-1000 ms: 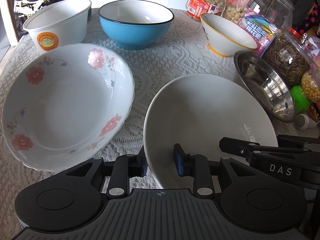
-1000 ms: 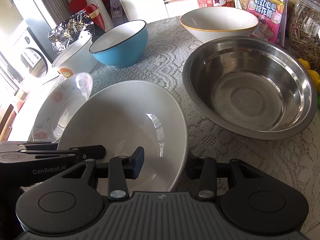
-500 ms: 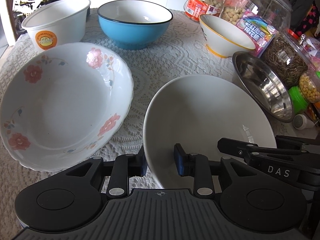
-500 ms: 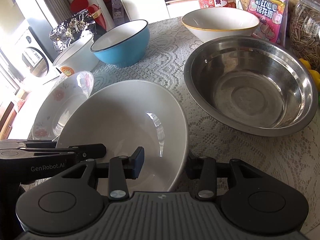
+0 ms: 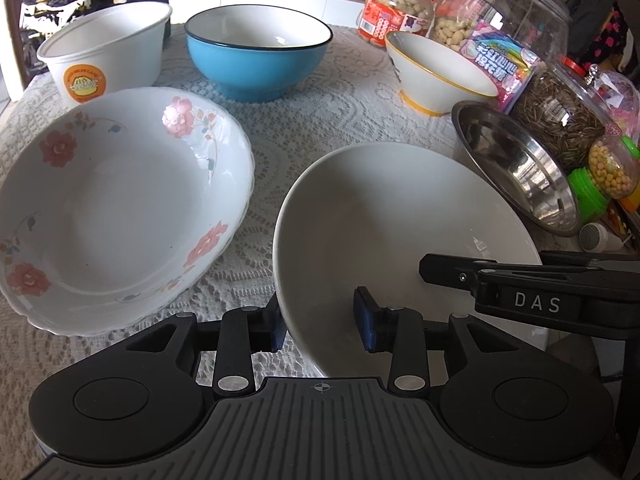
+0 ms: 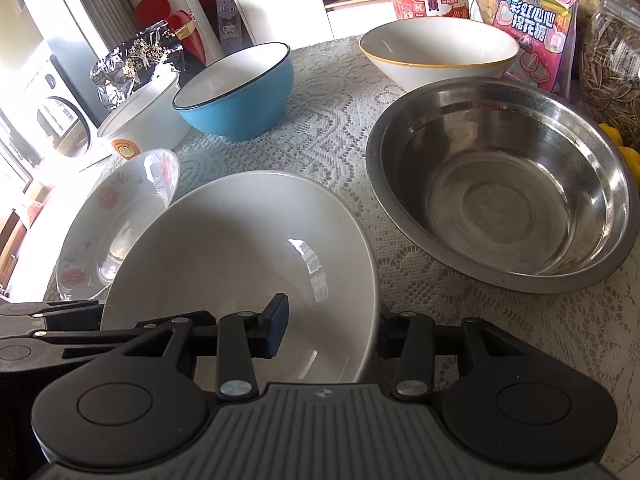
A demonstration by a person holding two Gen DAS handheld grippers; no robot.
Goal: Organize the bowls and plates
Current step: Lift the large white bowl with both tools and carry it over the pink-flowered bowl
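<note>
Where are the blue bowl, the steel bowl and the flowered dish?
blue bowl (image 5: 256,68): left wrist view, outer wall.
steel bowl (image 6: 500,204): right wrist view, inner bottom.
flowered dish (image 5: 116,216): left wrist view, inner bottom.

Table w/ lace cloth (image 5: 320,120), floral dish (image 5: 120,208), plain white bowl (image 5: 400,216), blue bowl (image 5: 256,64), steel bowl (image 6: 500,184), snack jars (image 5: 560,120)

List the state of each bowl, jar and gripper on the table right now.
plain white bowl: upright, empty, rim between both grippers' fingers.
floral bowl: upright, empty.
blue bowl: upright, empty.
yellow-rimmed bowl: upright, empty.
steel bowl: upright, empty.
paper tub: upright.
nut jar: lidded, filled.
left gripper: jaws opening around the rim.
right gripper: straddles the rim.
</note>
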